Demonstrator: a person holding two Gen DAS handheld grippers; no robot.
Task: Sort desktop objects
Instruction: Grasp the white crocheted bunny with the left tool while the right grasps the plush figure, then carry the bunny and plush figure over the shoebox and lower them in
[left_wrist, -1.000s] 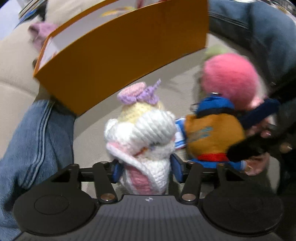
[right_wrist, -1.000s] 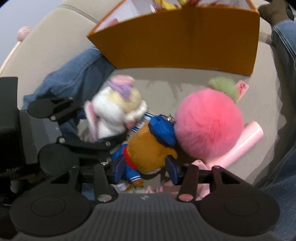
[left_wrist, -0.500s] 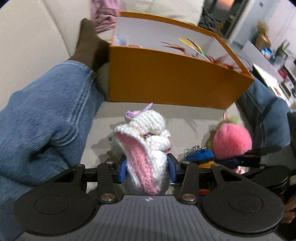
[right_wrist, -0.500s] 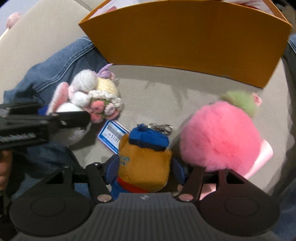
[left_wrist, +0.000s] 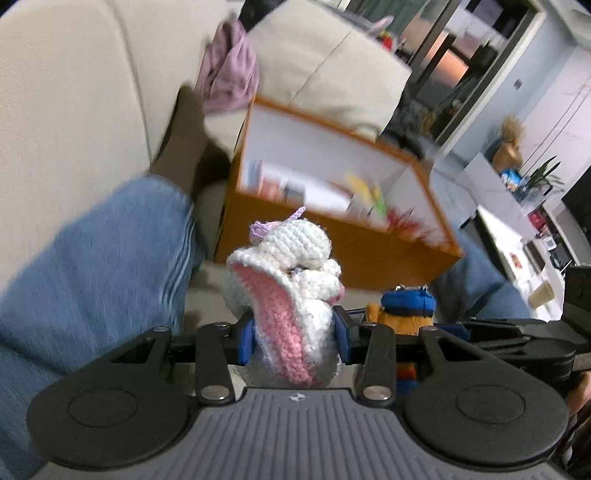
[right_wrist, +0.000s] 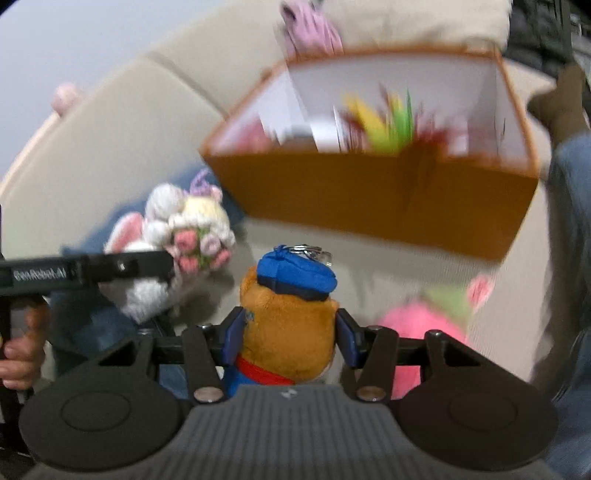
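My left gripper (left_wrist: 294, 339) is shut on a white and pink crocheted bunny (left_wrist: 291, 288) and holds it up in front of the orange box (left_wrist: 332, 236). My right gripper (right_wrist: 290, 332) is shut on an orange plush bear with a blue cap (right_wrist: 290, 314), also raised, below the near wall of the orange box (right_wrist: 369, 199). The bunny shows at the left of the right wrist view (right_wrist: 177, 251), and the bear at the right of the left wrist view (left_wrist: 404, 310). The box has white inner walls and holds papers and coloured items.
A pink fluffy ball toy (right_wrist: 421, 325) lies on the beige sofa seat (right_wrist: 369, 273) right of the bear. Legs in blue jeans (left_wrist: 85, 273) flank the seat on both sides. A purple cloth (left_wrist: 229, 74) lies on the sofa behind the box.
Both grippers have lifted their toys off the seat, towards the box. The box interior now shows in both views. The pink ball stayed on the seat.
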